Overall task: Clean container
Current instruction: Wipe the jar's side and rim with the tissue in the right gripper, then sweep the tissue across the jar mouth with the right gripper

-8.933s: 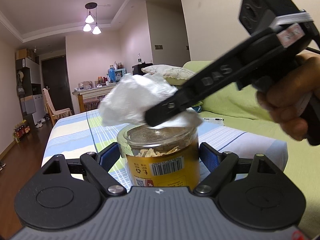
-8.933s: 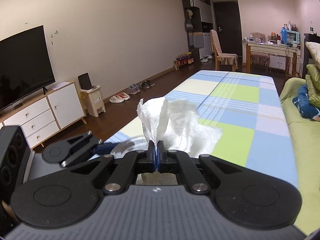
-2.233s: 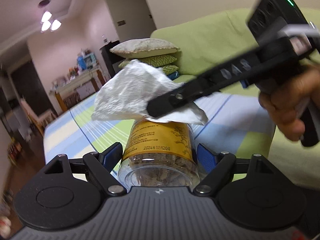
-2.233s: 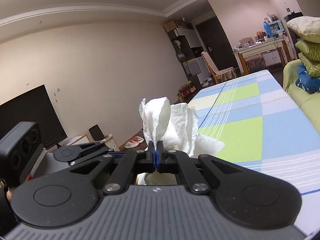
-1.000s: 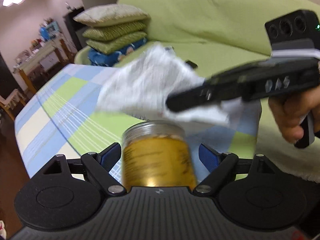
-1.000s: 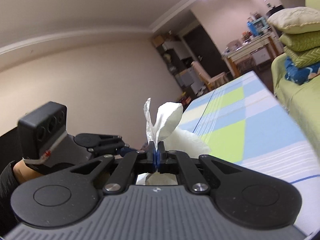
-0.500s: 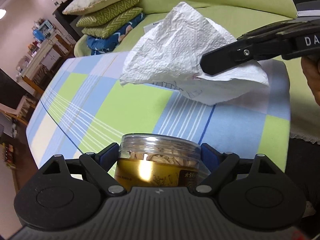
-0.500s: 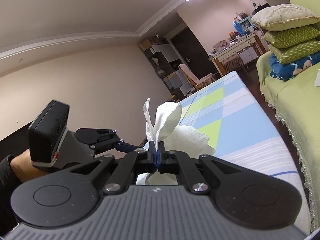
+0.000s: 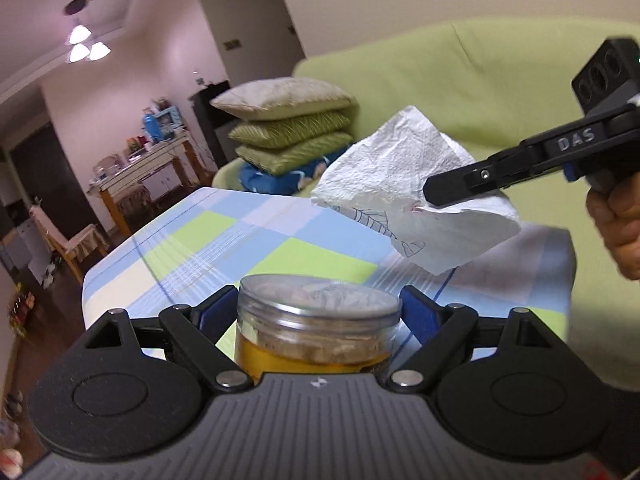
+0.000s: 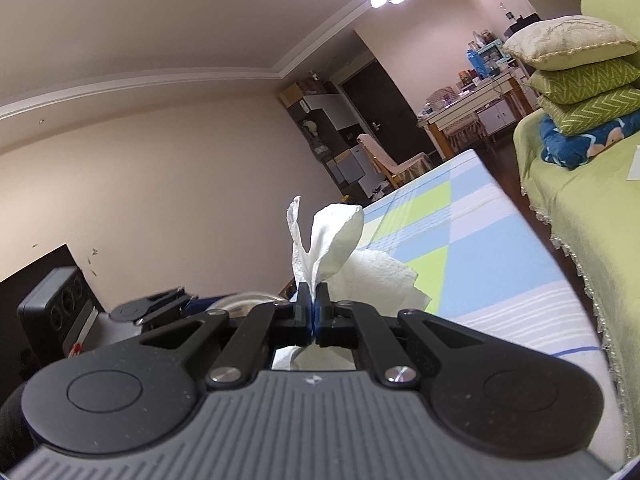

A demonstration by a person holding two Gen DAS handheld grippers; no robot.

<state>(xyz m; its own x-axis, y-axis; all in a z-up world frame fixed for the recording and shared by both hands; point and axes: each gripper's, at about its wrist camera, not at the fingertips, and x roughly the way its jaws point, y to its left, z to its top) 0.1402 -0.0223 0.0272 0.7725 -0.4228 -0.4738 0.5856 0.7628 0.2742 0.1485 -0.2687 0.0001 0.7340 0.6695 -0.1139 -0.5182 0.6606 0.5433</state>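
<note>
The container (image 9: 318, 332), a clear jar with a yellow label and a see-through lid, stands upright between the blue pads (image 9: 416, 312) of the left gripper (image 9: 318, 316), which clamp its sides; its long axis runs vertical, lid upward. It is held over the near edge of the checked tablecloth (image 9: 224, 240), whose surface stretches away bare toward the far end. Up and to the right, apart from the jar, the right gripper (image 10: 314, 312) is pinched tight on a crumpled paper towel (image 9: 408, 184), a hand (image 9: 616, 224) on its handle. Beyond lies the green sofa (image 9: 480, 92) with stacked pillows (image 9: 284, 120).
</note>
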